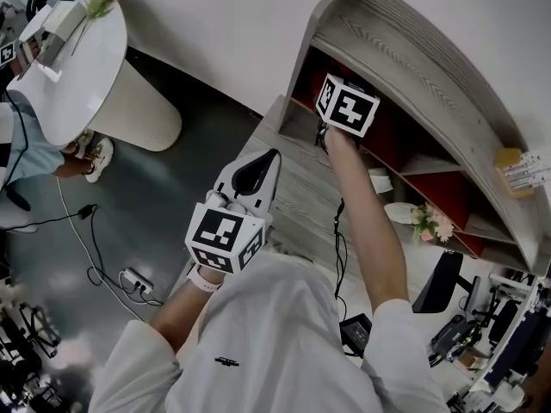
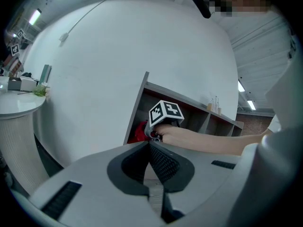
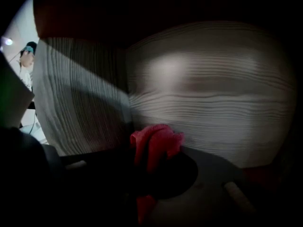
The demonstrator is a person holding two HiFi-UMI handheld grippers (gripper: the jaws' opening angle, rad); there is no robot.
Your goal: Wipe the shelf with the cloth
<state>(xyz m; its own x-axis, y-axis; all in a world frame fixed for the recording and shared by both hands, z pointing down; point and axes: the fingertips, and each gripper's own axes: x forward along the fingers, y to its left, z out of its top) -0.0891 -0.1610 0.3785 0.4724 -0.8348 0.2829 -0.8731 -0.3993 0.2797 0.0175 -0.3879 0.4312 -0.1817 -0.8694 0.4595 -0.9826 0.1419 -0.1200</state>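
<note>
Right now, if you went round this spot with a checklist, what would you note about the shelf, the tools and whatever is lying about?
Surface: grey wood-grain shelf with a red back panel.
Job's things: red cloth, bunched, inside the shelf's end compartment.
Clutter: flowers in another compartment; yellow object on top.
Grippers: right gripper shut on the cloth, reaching into the shelf; left gripper shut, empty, held outside the shelf.
Cables: power strip with cords on the floor; black cable along the right arm.
Surroundings: round white table, a person beside it.
</note>
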